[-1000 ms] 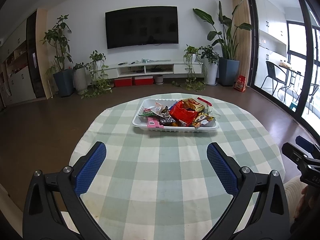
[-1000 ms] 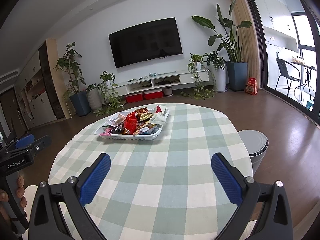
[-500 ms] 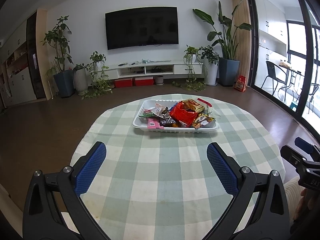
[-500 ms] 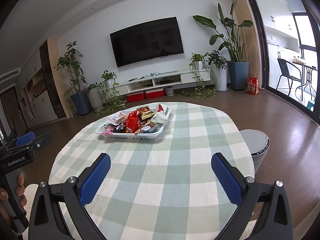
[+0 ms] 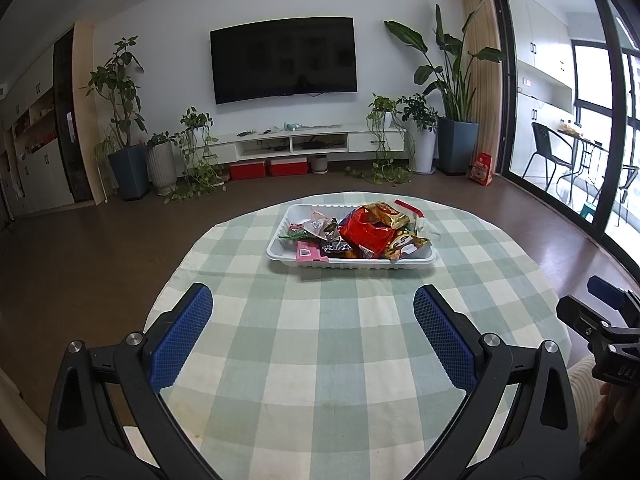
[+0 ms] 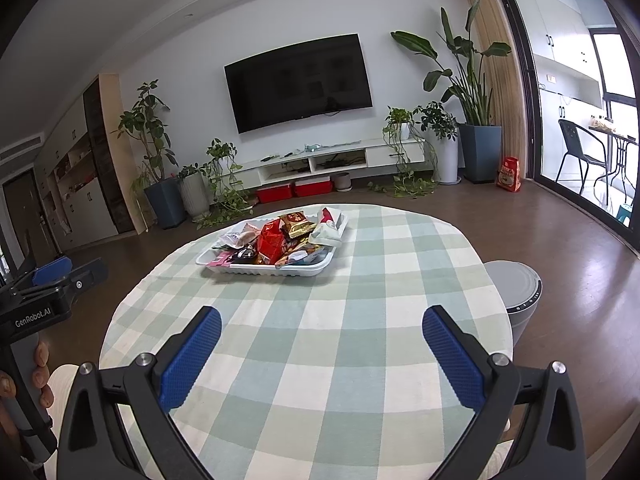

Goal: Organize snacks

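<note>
The white tray (image 5: 276, 249) heaped with snack packets (image 5: 366, 232) sits on the far half of the round checked table (image 5: 320, 360). The left gripper (image 5: 313, 312) and right gripper (image 6: 322, 330) both hover on the near side of the tray, well apart from it, fingers spread wide and holding nothing, while a grey bin (image 6: 516, 292) stands on the floor to the tray's right, beside the table

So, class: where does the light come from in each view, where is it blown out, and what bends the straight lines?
Left wrist view: daylight enters through the glass door, overexposed at the right edge; the TV bows from fisheye distortion. Right wrist view: same bright door, curved ceiling line, dark vignette in the corners; the snack tray is sharp.
</note>
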A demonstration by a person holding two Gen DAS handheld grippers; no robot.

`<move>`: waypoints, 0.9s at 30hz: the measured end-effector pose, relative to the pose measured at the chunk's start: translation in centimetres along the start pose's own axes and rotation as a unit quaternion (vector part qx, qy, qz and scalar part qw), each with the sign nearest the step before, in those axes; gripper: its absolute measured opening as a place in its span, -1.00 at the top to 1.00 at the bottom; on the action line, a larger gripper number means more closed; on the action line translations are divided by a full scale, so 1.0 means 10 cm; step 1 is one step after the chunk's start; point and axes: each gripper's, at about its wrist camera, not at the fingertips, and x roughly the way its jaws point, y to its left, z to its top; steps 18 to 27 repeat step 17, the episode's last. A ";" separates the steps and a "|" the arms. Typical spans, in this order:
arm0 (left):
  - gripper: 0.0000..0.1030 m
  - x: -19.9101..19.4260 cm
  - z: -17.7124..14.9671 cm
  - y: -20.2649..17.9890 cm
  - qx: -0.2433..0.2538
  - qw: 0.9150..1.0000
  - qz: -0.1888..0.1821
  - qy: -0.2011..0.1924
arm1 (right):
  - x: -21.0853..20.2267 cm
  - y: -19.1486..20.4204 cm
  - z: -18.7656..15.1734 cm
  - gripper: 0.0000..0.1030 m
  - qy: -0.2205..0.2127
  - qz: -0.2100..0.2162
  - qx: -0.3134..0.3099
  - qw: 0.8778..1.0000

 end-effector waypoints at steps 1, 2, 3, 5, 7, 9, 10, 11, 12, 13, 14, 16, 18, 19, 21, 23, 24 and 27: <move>-0.98 0.01 0.00 0.00 0.000 1.000 0.000 0.000 | -0.01 0.00 -0.01 -1.00 0.000 0.000 0.000 1.000; -0.98 0.01 0.00 0.00 0.000 1.000 -0.001 0.000 | 0.00 0.00 0.00 -1.00 0.000 0.000 0.000 1.000; -0.98 0.01 0.00 0.01 0.000 1.000 0.000 0.000 | 0.00 0.00 0.00 -1.00 0.000 0.000 0.000 1.000; -0.98 0.03 0.00 0.01 0.000 1.000 0.000 0.000 | -0.01 0.00 -0.01 -1.00 0.000 0.000 0.000 1.000; -0.98 0.01 0.00 0.02 0.001 1.000 -0.002 0.000 | -0.01 0.00 0.00 -1.00 0.000 0.000 0.000 1.000; -0.98 0.04 0.00 0.03 0.002 1.000 -0.003 -0.001 | 0.00 0.00 0.00 -1.00 0.000 0.000 0.000 1.000; -0.98 0.10 0.00 0.04 0.004 1.000 -0.006 -0.001 | -0.01 0.00 0.00 -1.00 0.000 0.000 0.000 1.000; -0.98 0.07 0.02 0.05 0.005 1.000 -0.008 -0.002 | 0.00 0.01 0.01 -1.00 0.000 0.000 0.000 1.000; -0.98 0.09 0.03 0.07 0.005 1.000 -0.010 -0.004 | 0.00 0.01 0.01 -1.00 0.000 0.000 0.000 1.000; -0.98 0.00 0.06 0.08 0.005 1.000 -0.012 -0.005 | -0.01 0.01 0.00 -1.00 0.001 0.000 0.000 1.000; -0.98 -0.02 0.07 0.09 0.007 1.000 -0.014 -0.006 | 0.00 0.01 0.01 -1.00 0.000 0.000 0.000 1.000; -0.98 0.04 0.09 0.12 0.012 1.000 -0.013 -0.008 | 0.00 0.01 0.01 -1.00 0.000 0.000 0.000 1.000; -0.98 -0.03 0.09 0.11 0.011 1.000 -0.011 -0.009 | 0.00 0.01 0.01 -1.00 0.000 0.000 0.000 1.000; -0.98 -0.03 0.09 0.11 0.011 1.000 -0.011 -0.009 | 0.00 0.01 0.01 -1.00 0.000 0.000 0.000 1.000; -0.98 -0.03 0.09 0.11 0.011 1.000 -0.011 -0.009 | 0.00 0.01 0.01 -1.00 0.000 0.000 0.000 1.000; -0.98 -0.03 0.09 0.11 0.011 1.000 -0.011 -0.009 | 0.00 0.01 0.01 -1.00 0.000 0.000 0.000 1.000; -0.98 -0.03 0.09 0.11 0.011 1.000 -0.011 -0.009 | 0.00 0.01 0.01 -1.00 0.000 0.000 0.000 1.000; -0.98 -0.03 0.09 0.11 0.011 1.000 -0.011 -0.009 | 0.00 0.01 0.01 -1.00 0.000 0.000 0.000 1.000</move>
